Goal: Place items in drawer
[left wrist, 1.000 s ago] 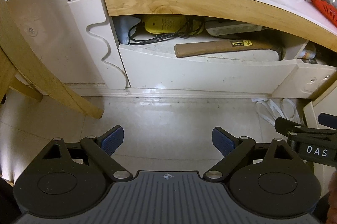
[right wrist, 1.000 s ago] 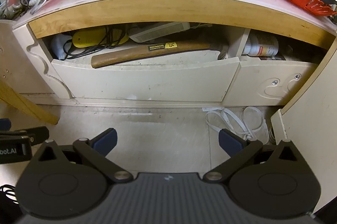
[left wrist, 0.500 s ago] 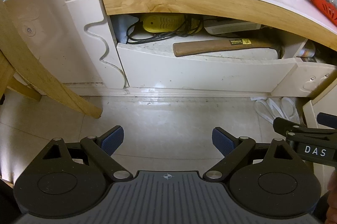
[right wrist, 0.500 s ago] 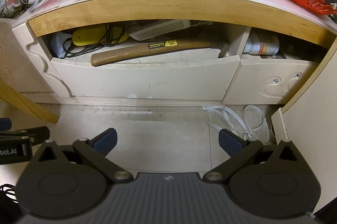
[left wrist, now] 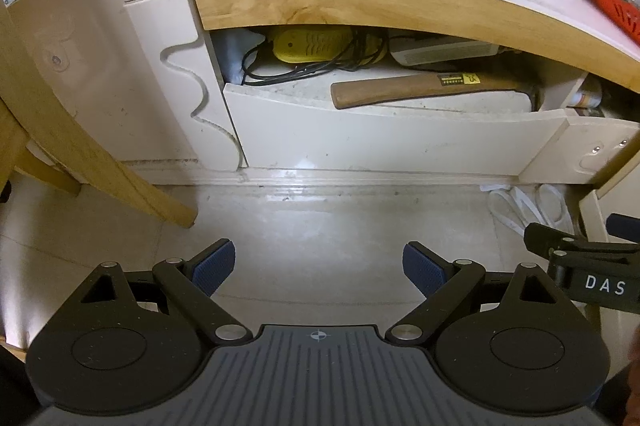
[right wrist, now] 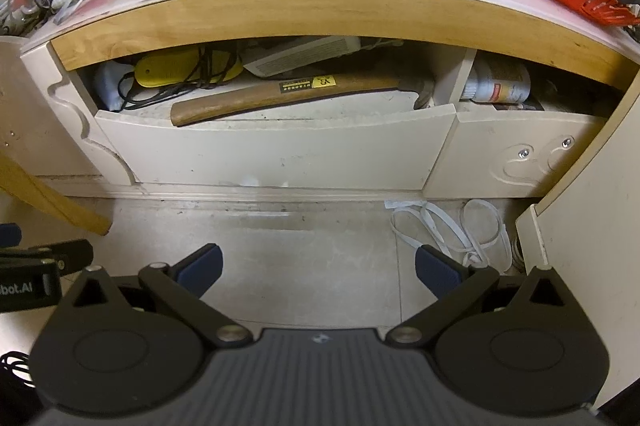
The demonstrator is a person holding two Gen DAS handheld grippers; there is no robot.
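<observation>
Drawer (right wrist: pixel 276 149): cream-fronted, standing pulled open under the wooden desk edge, sitting at 12 o'clock in both views.
Hammer (right wrist: pixel 280 95): wooden handle with a yellow-and-black label, lying flat in the drawer, handle end pointing toward 8 o'clock, metal head resting at the right wall.
Yellow device (right wrist: pixel 176 69): lying at the drawer's back left, black cord (left wrist: pixel 304 71) trailing over it.

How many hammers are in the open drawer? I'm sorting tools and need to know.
1. The hammer lies across the left compartment of the drawer, wooden handle pointing left, head by the divider. Clutter behind it could hide another.
</observation>
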